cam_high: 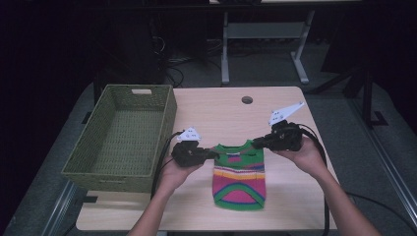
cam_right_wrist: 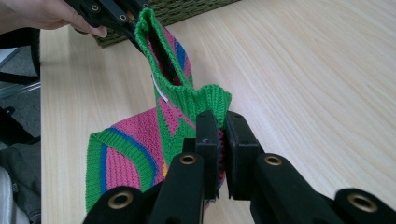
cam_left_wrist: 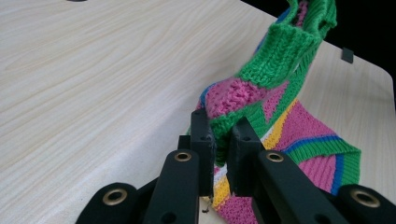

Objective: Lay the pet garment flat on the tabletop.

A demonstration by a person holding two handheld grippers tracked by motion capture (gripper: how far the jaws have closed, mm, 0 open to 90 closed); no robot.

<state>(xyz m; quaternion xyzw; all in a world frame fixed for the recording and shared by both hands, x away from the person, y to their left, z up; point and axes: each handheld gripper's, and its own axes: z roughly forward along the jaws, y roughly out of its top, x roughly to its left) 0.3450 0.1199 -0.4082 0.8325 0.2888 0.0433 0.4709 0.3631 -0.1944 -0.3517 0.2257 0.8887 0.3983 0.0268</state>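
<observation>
The left claw [cam_high: 212, 154] and the right claw [cam_high: 256, 143] are each clamped on a top corner of the striped knitted sweater [cam_high: 239, 181], which is lifted off the surface [cam_high: 295, 196] at its upper edge

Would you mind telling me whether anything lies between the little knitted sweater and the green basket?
Nothing visible does. The sweater is gripped by both tongs, and bare table lies between it and the open basket to its left.
</observation>
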